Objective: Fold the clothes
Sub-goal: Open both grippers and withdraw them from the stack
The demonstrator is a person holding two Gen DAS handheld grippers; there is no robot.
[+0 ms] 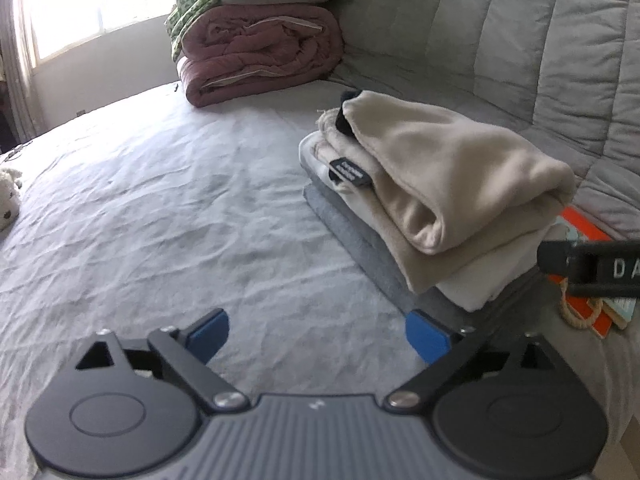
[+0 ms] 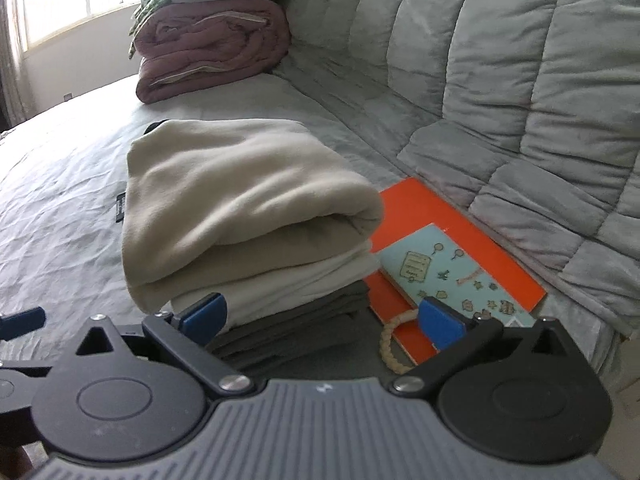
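A stack of folded clothes [image 1: 460, 184] lies on the pale bed sheet [image 1: 180, 208]: a beige fleece on top, a white piece under it, grey pieces at the bottom. My left gripper [image 1: 318, 338] stands open over the sheet, just left of the stack's near corner, with nothing between its fingers. In the right wrist view the same stack [image 2: 248, 200] is straight ahead. My right gripper [image 2: 322, 320] is open at its near end, the dark grey bottom layers showing between the blue pads [image 2: 204, 316], which do not press on them. Part of the right gripper's body [image 1: 592, 268] shows at the right edge.
A rolled maroon quilt [image 1: 260, 56] with a pillow and a green patterned blanket lies at the far end. An orange board [image 2: 460, 232] with a teal book and a rope ring [image 2: 394, 344] rests right of the stack, against a grey quilted cover [image 2: 500, 80]. A plush toy [image 1: 8, 200] lies far left.
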